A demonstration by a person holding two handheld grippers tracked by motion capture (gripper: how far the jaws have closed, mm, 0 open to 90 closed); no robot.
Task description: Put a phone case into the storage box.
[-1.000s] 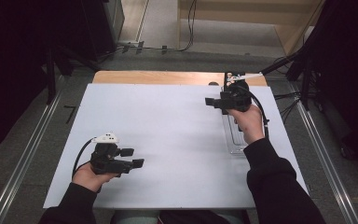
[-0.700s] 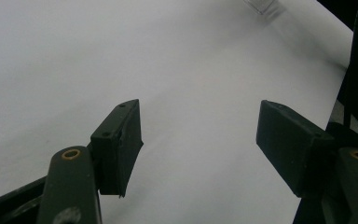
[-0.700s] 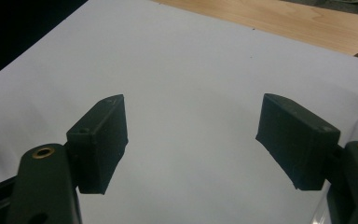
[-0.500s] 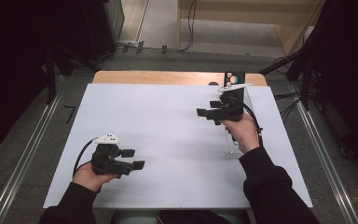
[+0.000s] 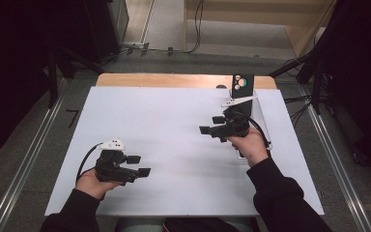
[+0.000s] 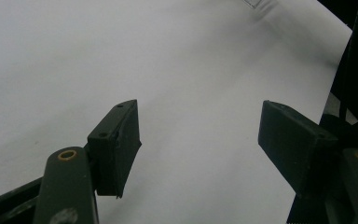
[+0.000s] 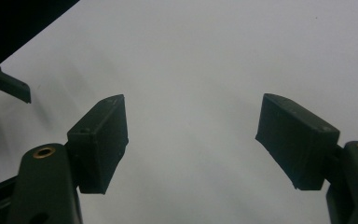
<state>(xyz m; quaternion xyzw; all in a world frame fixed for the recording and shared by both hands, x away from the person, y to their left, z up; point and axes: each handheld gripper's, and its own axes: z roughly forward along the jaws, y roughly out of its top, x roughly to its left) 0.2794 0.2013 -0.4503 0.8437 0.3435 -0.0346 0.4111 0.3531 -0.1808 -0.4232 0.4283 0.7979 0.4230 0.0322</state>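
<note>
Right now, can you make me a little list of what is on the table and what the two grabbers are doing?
table: white sheet over a wooden top
left gripper: near edge, jaws open, nothing between them
right gripper: far right part, jaws open, nothing between them
clear tray: right side, beside the right hand
black card with coloured dots: far edge, upright

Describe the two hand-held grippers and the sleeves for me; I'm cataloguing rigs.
Both are black. The left hand-held gripper carries a pale three-cornered plate on top and trails a black cable. The right hand-held gripper has a like plate and cable. Each ends in two flat, blocky black pads on arms with brass-ringed holes. The sleeves are black.
</note>
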